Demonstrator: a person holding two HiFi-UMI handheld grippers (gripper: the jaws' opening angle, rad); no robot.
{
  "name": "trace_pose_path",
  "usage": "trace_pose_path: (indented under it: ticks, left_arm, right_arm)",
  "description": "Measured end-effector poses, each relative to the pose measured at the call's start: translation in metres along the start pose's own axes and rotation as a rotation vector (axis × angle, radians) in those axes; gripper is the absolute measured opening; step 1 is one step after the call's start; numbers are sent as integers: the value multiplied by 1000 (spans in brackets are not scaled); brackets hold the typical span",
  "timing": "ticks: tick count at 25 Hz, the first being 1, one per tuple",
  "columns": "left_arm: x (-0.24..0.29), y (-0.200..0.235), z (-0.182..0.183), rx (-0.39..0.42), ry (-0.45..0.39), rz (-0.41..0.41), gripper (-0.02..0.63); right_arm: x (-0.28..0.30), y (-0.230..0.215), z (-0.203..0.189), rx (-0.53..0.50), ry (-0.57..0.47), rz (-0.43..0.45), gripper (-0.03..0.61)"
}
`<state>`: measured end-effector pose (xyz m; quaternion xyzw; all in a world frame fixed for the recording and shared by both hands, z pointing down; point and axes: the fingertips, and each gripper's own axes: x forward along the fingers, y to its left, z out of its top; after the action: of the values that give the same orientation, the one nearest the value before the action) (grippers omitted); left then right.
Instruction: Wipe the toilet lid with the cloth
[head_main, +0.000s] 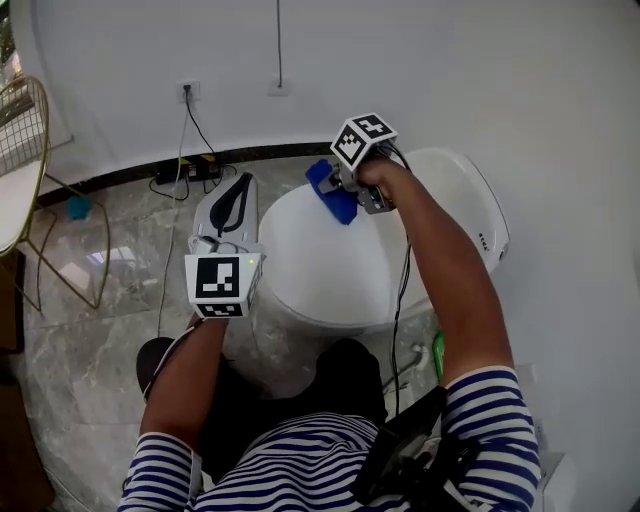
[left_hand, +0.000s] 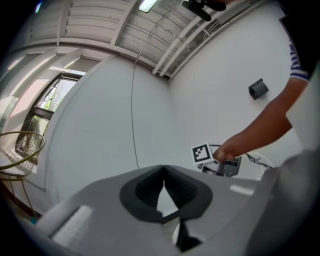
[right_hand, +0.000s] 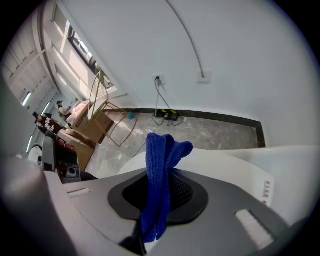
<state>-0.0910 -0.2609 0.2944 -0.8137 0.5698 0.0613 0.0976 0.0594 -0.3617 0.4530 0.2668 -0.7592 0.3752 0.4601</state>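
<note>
A: Cloth (head_main: 333, 192) is bunched and clamped in the jaws of the right gripper (right_hand: 159, 167), at the far rim of the toilet lid (head_main: 330, 270). Contact unclear.
B: Risk: only a narrow fold sticks out, so the jaws may scrape the lid, or dragging may pull the cloth free. Left gripper (head_main: 238, 190), jaws together on nothing, is beside the lid and braces nothing.

Grippers: 2, namely left gripper (head_main: 238, 190) and right gripper (head_main: 350, 196).
Marker cubes: 2, one per gripper.
Blue cloth (head_main: 330, 188): 1.
Toilet (head_main: 472, 205): 1.
Toilet lid (head_main: 330, 265): 1.
Wire chair (head_main: 28, 150): 1.
Wall socket (head_main: 188, 91): 1.
Power strip (head_main: 190, 172): 1.
Small teal object (head_main: 78, 207) on floor: 1.
</note>
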Motion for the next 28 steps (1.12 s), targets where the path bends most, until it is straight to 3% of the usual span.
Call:
trace_pose_path:
  ticks: [6, 14, 19, 28]
  left_arm:
    - [27, -33, -13, -5, 20, -69, 5]
    - [44, -63, -22, -14, 36, -102, 5]
    - [50, -76, -26, -10, 38, -111, 5]
    - [52, -76, -31, -2, 51, -107, 5]
  right_arm:
    - [-70, -100, -57, 167, -59, -120, 61]
    - [-117, -191, -132, 301, -61, -217, 61]
    - [-107, -213, -152, 325, -47, -219, 61]
    - [-88, -212, -150, 303, -10, -214, 61]
